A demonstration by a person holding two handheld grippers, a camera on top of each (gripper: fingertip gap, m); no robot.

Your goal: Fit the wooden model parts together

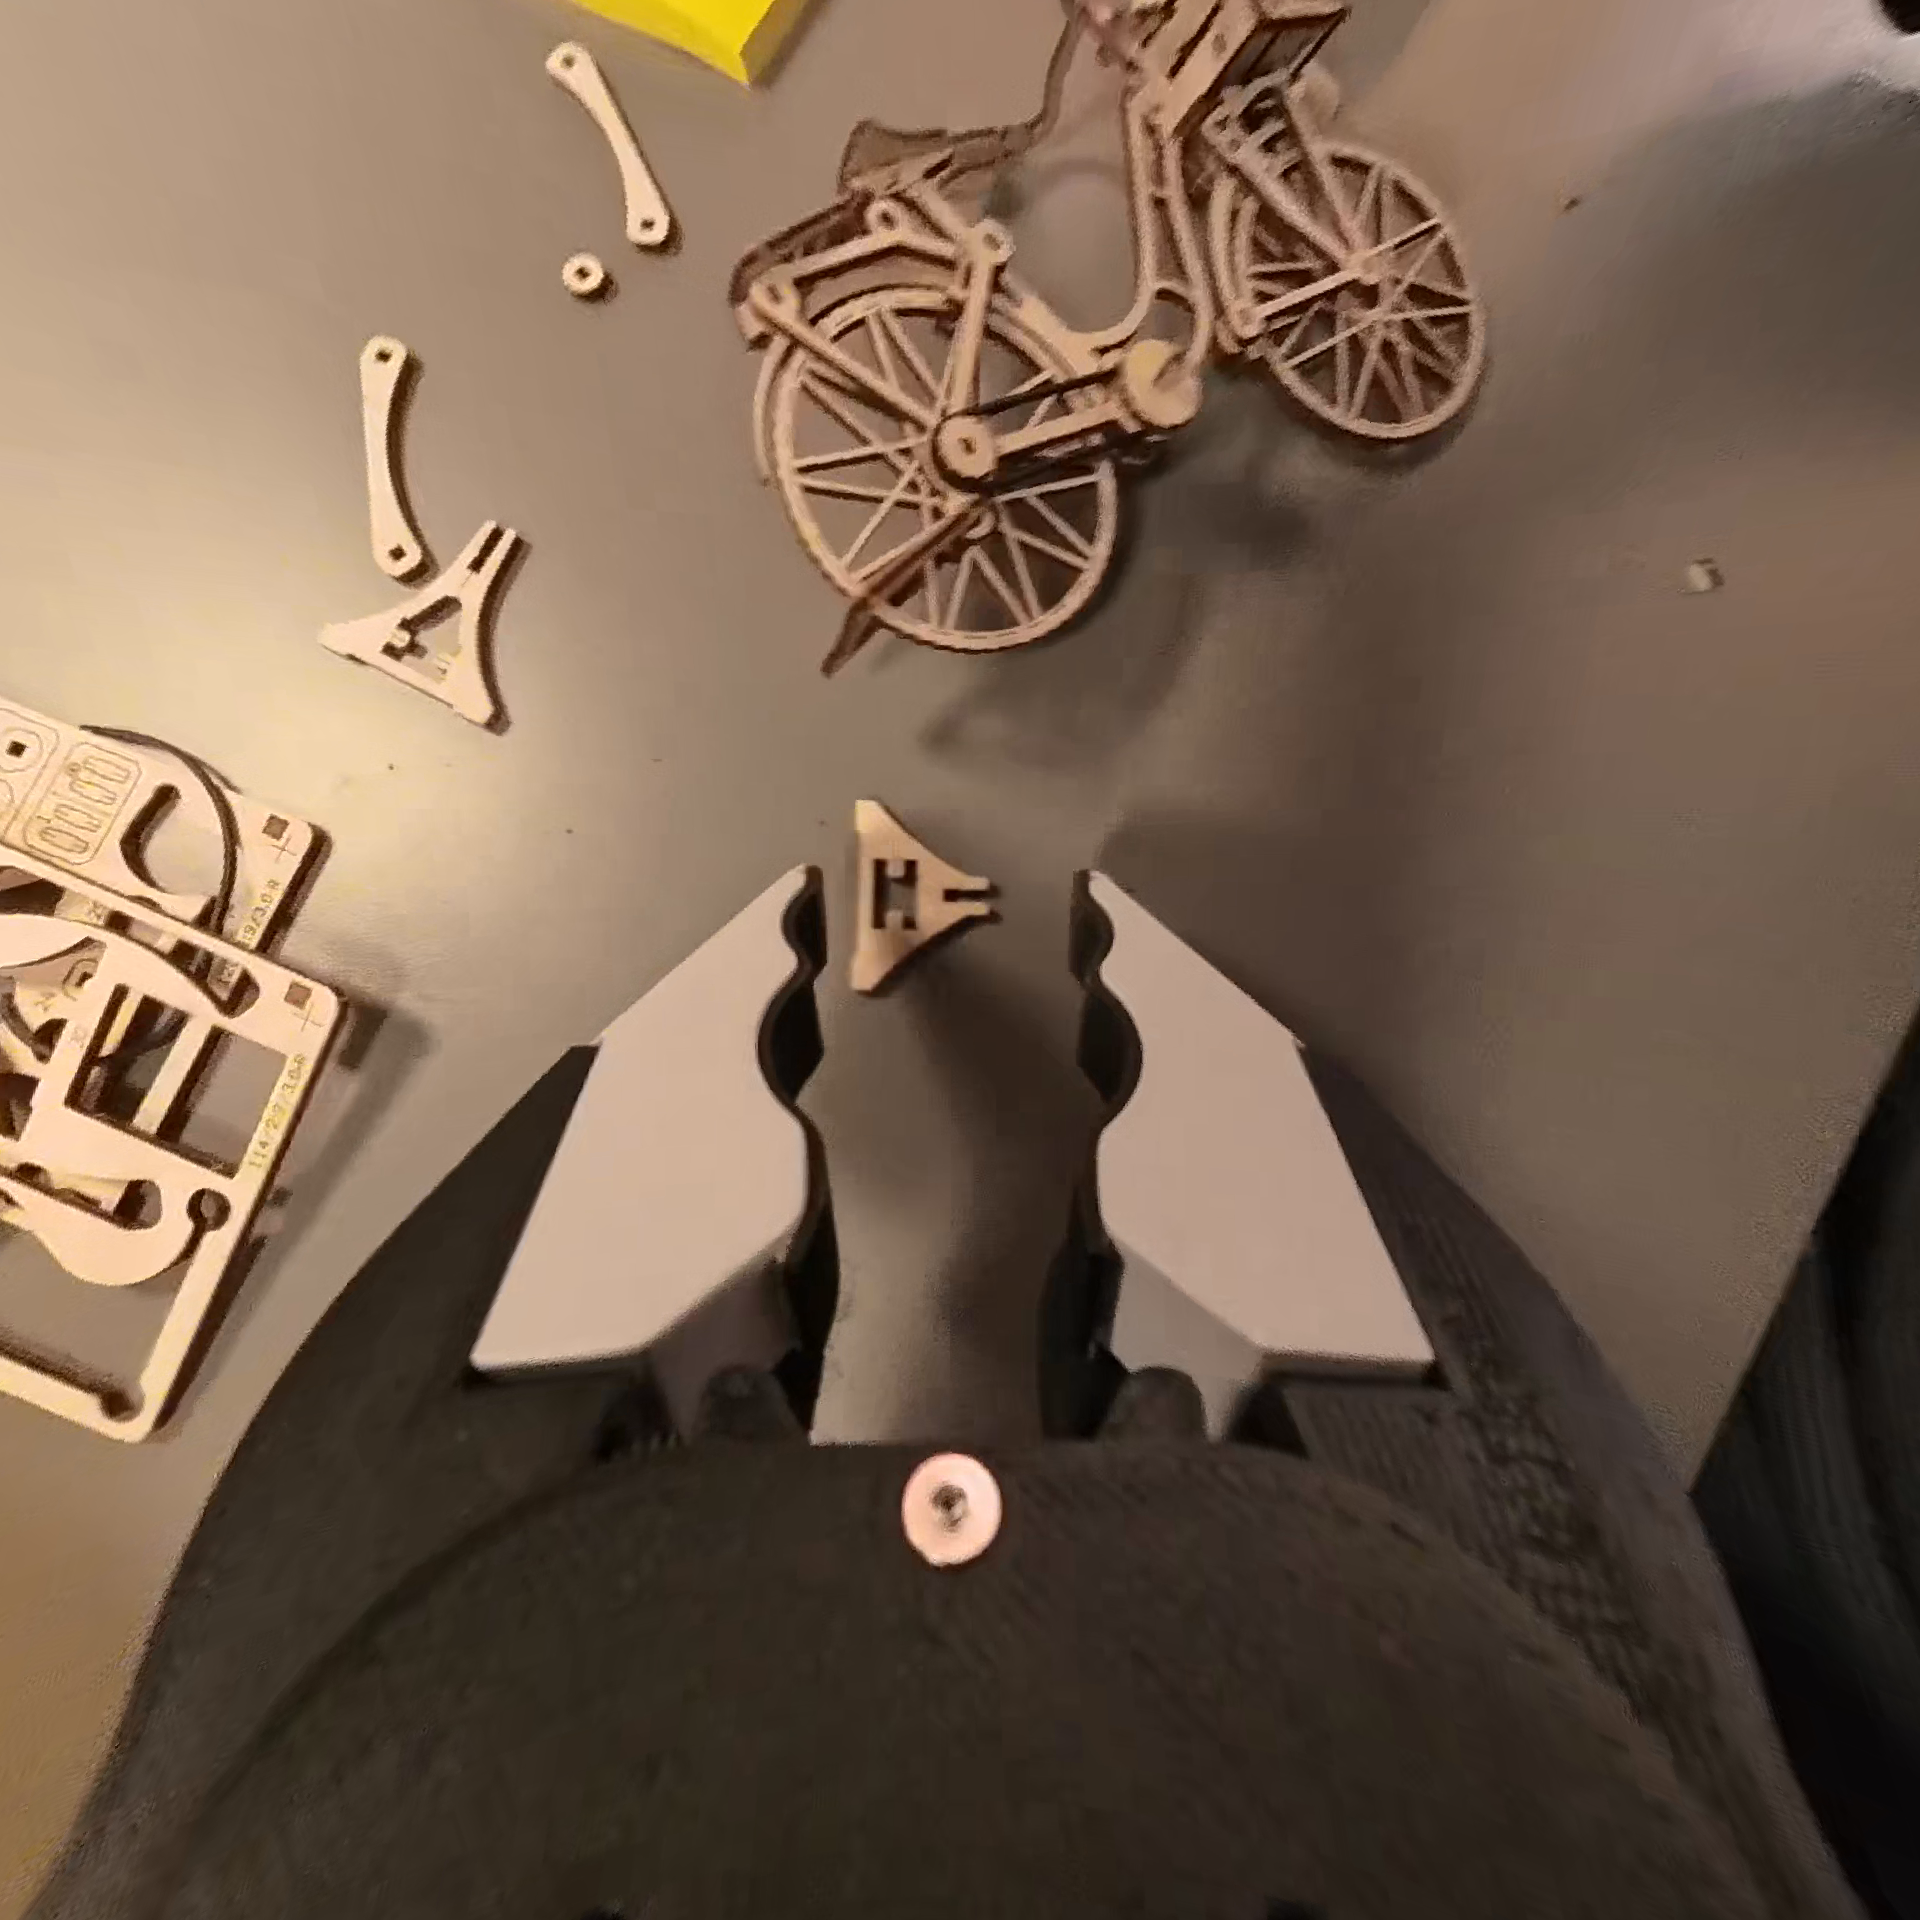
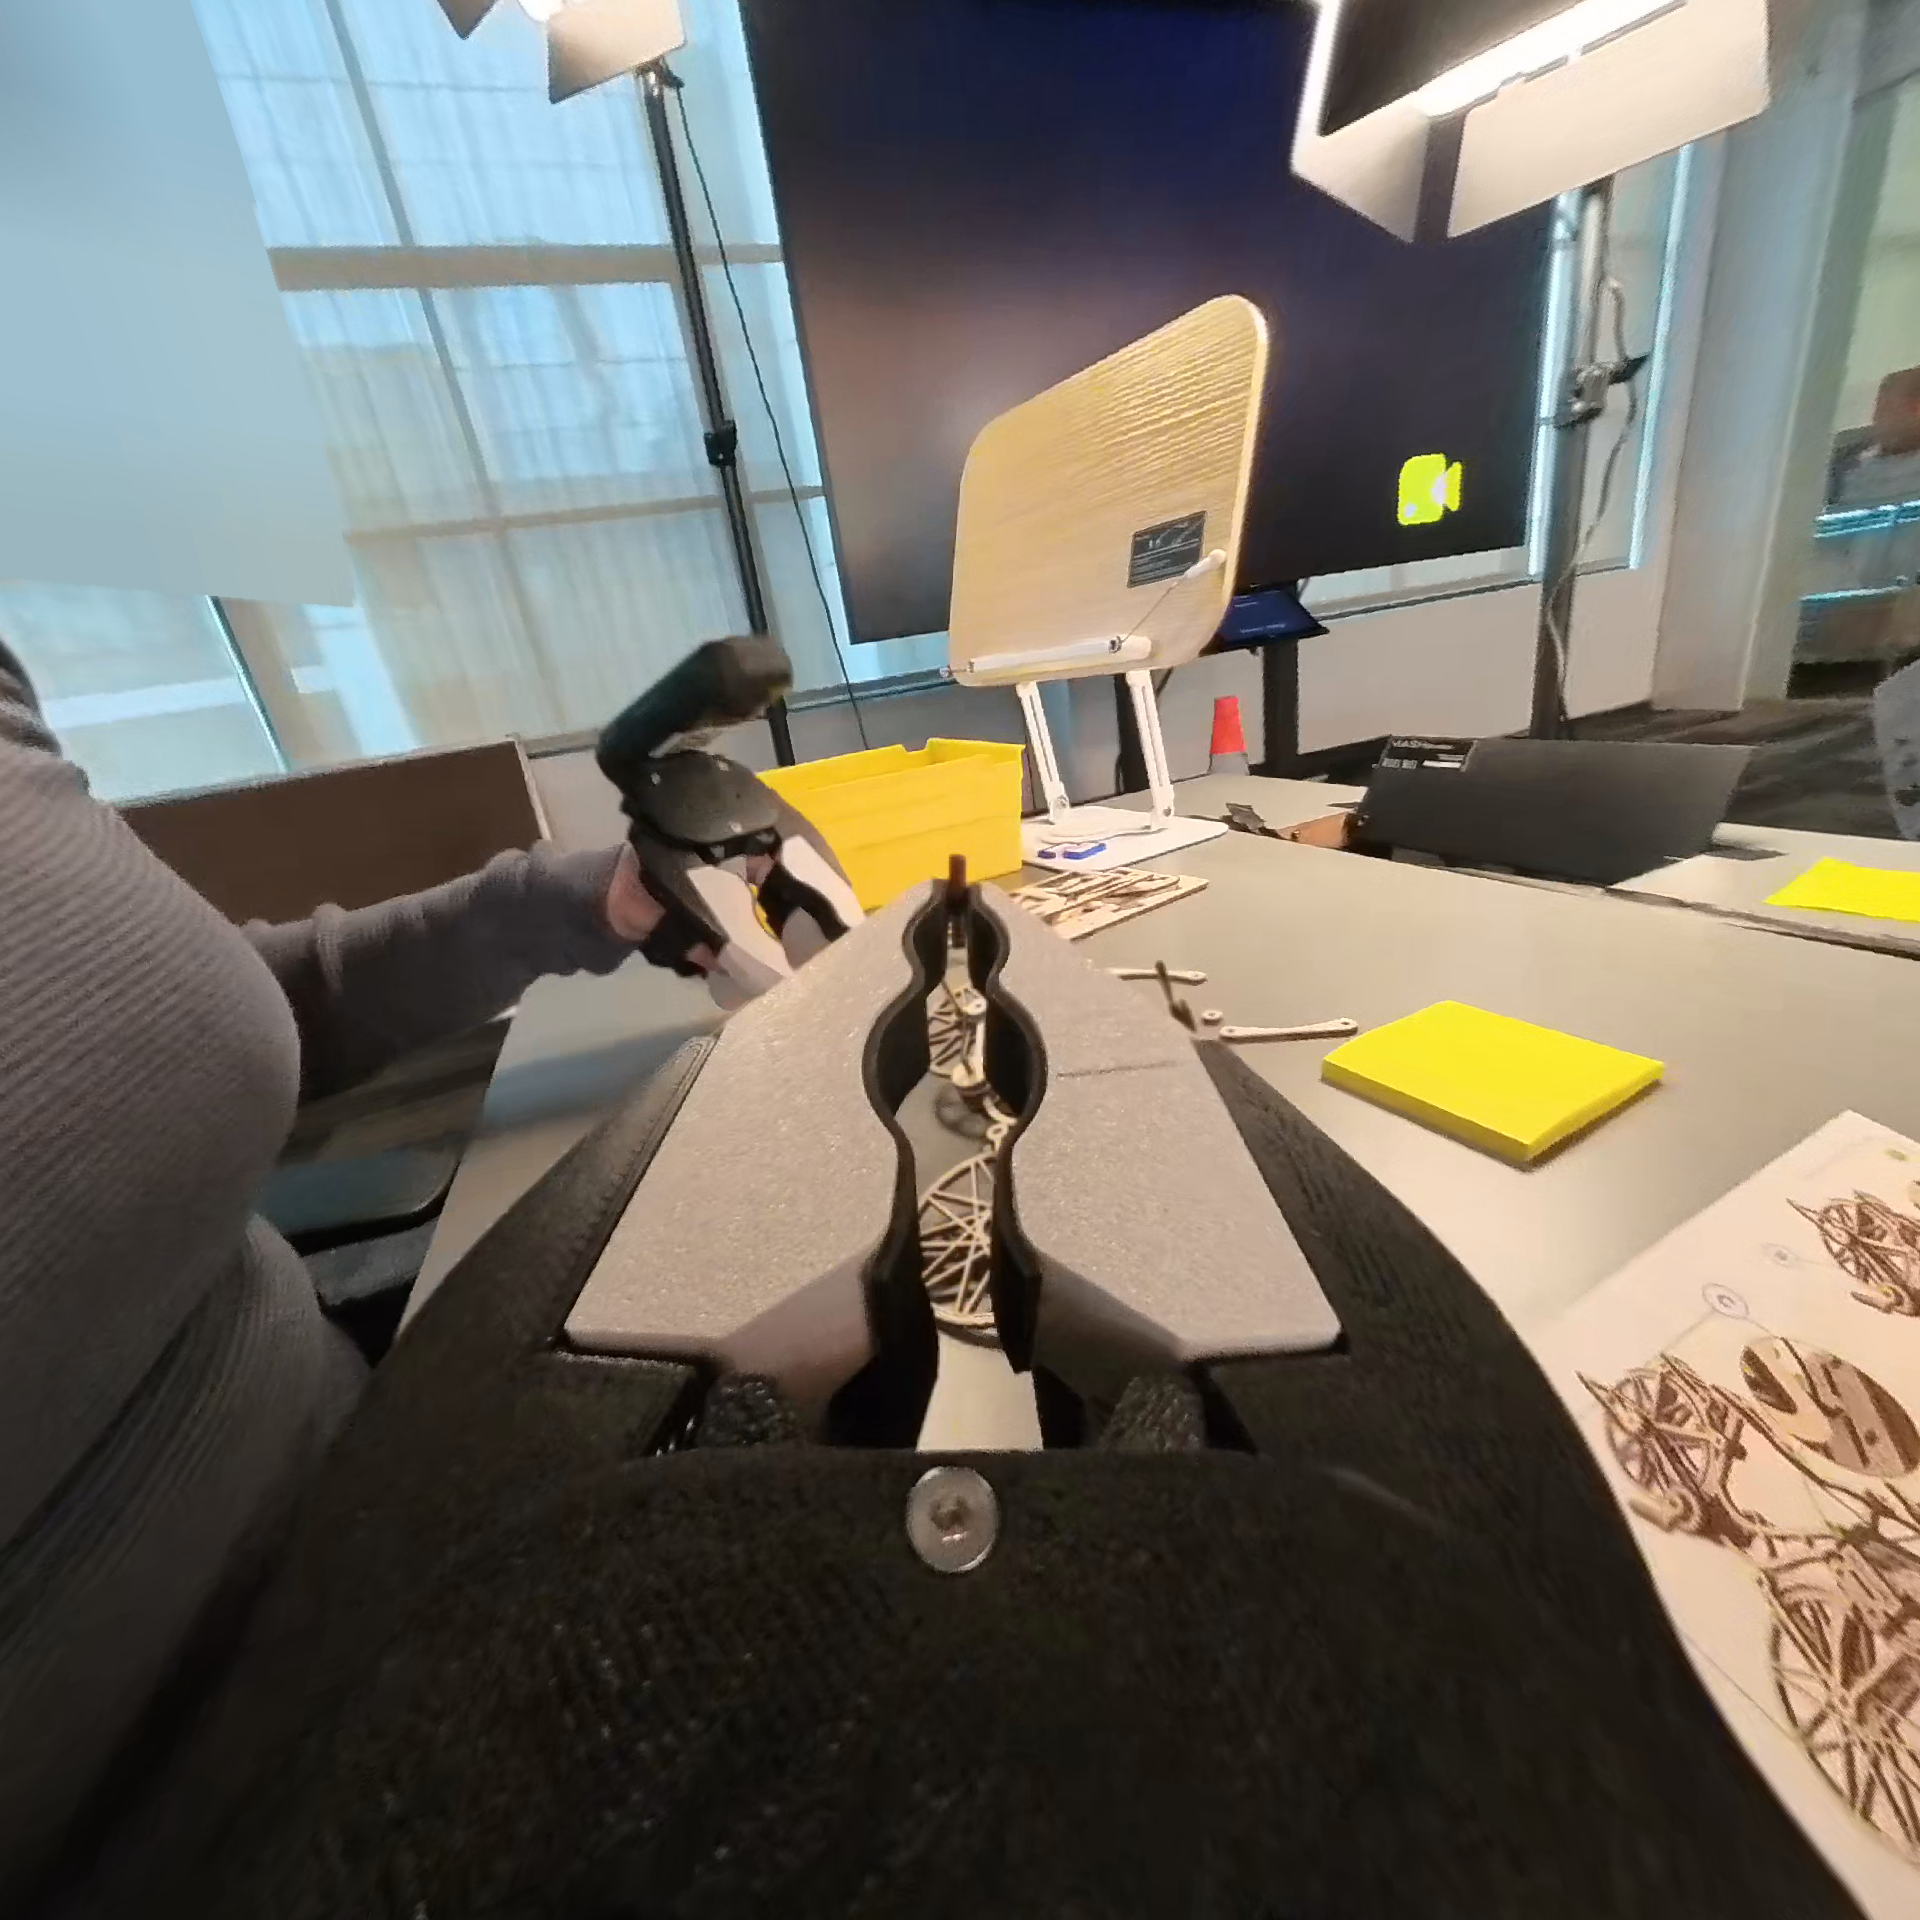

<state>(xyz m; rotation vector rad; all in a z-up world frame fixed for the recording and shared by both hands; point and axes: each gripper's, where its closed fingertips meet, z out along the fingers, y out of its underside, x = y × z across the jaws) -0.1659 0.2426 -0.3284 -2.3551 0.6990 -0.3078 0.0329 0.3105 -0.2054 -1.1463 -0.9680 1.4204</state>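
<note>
We note pale laser-cut wood in the bicycle (image 1: 1101, 384) and triangular part (image 1: 904, 899); matt grey table (image 1: 1455, 831); rough black printed plastic gripper (image 1: 945, 899) body, shiny metal screw (image 1: 951, 1509); paper sheet (image 2: 1766, 1403).

A grey table (image 1: 1455, 831) carries the parts. A small triangular wooden piece (image 1: 909, 899) lies flat between the left claw's (image 1: 945, 883) fingertips. Ahead stands the wooden bicycle model (image 1: 1091, 395); ahead-left lie a forked bracket (image 1: 436, 629), two curved strips (image 1: 390, 457) and a small ring (image 1: 585, 275); cut-out sheets (image 1: 135, 1039) lie left.
</note>
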